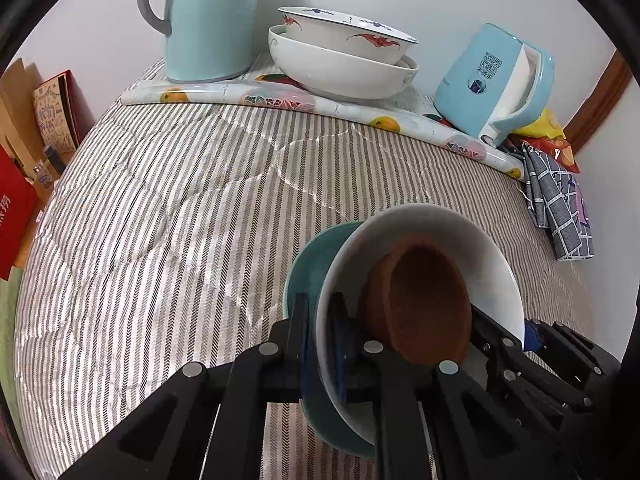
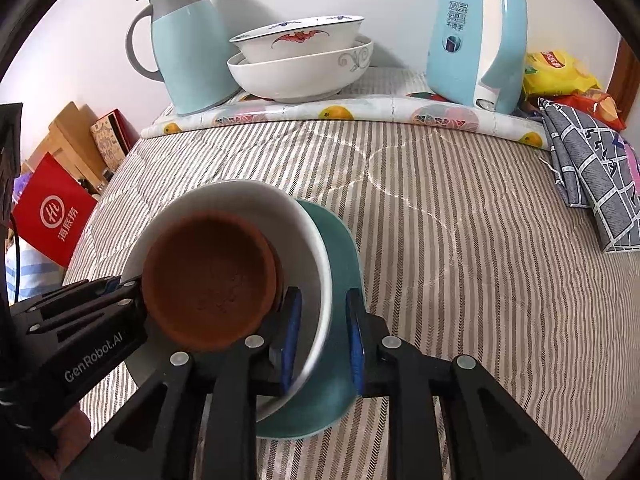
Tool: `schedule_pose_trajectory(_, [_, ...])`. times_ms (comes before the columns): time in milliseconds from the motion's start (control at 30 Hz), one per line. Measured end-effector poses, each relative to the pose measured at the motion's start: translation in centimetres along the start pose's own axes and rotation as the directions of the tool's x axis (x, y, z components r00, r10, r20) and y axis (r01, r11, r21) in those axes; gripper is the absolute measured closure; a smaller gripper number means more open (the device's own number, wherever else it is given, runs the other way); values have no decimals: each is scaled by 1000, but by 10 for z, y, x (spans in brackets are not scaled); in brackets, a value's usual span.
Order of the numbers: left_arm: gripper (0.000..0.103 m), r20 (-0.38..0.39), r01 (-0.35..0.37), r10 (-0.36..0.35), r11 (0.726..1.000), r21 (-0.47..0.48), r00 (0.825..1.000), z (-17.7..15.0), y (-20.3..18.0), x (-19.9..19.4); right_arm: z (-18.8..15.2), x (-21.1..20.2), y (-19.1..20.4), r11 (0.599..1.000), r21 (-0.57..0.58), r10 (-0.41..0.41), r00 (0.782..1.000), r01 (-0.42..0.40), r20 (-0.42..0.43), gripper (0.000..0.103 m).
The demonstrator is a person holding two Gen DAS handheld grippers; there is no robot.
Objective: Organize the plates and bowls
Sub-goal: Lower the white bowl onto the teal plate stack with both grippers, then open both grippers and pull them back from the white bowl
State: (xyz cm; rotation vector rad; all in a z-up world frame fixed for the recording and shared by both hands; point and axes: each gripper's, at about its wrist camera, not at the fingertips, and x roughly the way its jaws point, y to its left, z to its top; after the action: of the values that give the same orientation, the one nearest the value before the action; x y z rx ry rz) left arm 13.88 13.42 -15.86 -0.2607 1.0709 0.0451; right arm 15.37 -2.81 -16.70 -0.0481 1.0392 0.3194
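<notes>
On the striped quilted cloth [image 2: 460, 240] near me sits a nested stack: brown clay bowl [image 2: 208, 280] inside white bowl [image 2: 304, 236] inside teal bowl [image 2: 340, 248], stack tipped a bit. My left gripper [image 1: 318, 332] has narrow jaws straddling the rims, one finger outside the teal bowl, one inside the white bowl; pads look pressed on both walls. My right gripper [image 2: 324, 336] does the same on the opposite side, blue pads [image 2: 290, 340] inside the white bowl and outside the teal one; gap slightly wider, can't tell if the pads are really pressing. At the back, on a fruit-print mat [image 2: 360, 114], a bat-pattern bowl [image 2: 300, 38] sits nested in a large white bowl [image 2: 300, 76], between a pale blue thermos jug [image 2: 188, 52] and a blue electric kettle [image 2: 476, 40]. Grey checked cloth [image 2: 592, 172] lies far right, red bag [image 2: 52, 208] far left.
</notes>
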Motion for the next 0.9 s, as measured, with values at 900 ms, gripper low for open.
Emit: schedule_pose_trajectory(900, [80, 48, -38, 38, 999, -9, 998, -19, -8, -57, -23, -69, -8, 1000, -22, -1, 996, 3, 87, 75])
